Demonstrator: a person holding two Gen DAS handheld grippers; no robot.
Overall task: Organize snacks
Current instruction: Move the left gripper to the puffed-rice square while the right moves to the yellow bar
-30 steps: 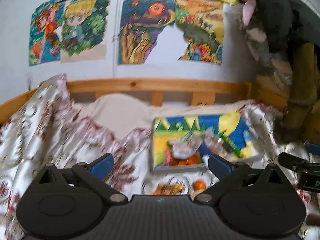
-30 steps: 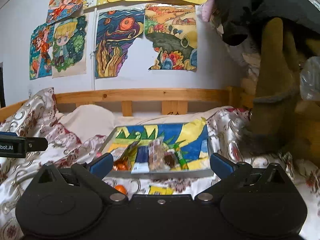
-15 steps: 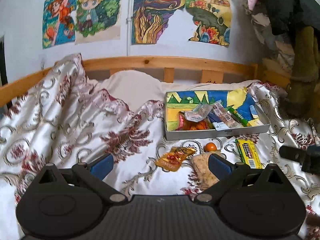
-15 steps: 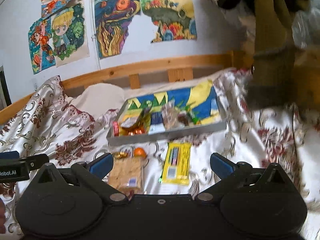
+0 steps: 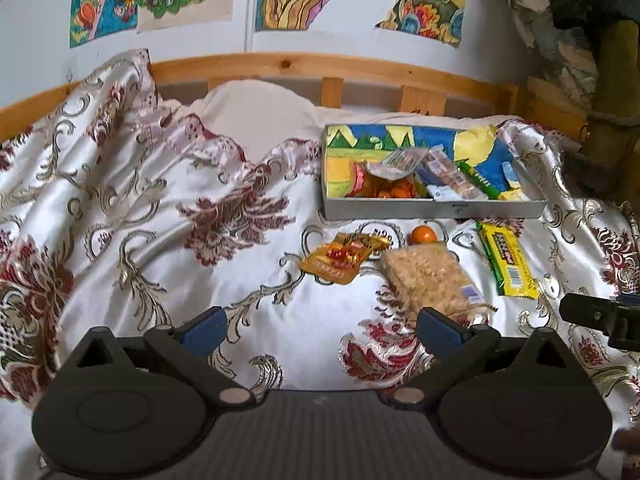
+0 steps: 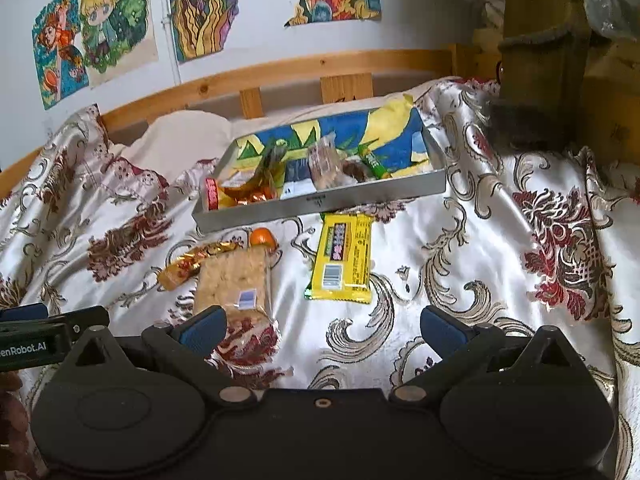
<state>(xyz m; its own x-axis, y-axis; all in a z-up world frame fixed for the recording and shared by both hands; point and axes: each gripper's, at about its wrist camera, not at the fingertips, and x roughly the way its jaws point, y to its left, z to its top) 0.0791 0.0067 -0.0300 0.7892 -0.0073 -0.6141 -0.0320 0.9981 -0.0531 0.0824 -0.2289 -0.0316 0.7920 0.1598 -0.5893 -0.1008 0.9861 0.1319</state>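
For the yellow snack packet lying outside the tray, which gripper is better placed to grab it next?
Right, probably. The yellow packet lies nearly centred ahead of the open right gripper; from the open left gripper it sits far off to the right.

Soft, even daylight fills both views, its source unclear. The satin bedspread (image 5: 248, 288) shines with mild glare. Fisheye bending curves the far headboard (image 6: 304, 68); corners darken, slightly blurred.

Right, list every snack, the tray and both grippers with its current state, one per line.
tray: on bedspread, partly filled
yellow packet: flat, outside tray
cracker pack: flat, outside tray
gold wrapper: outside tray
orange: loose, beside tray
left gripper: jaws open, empty
right gripper: jaws open, empty
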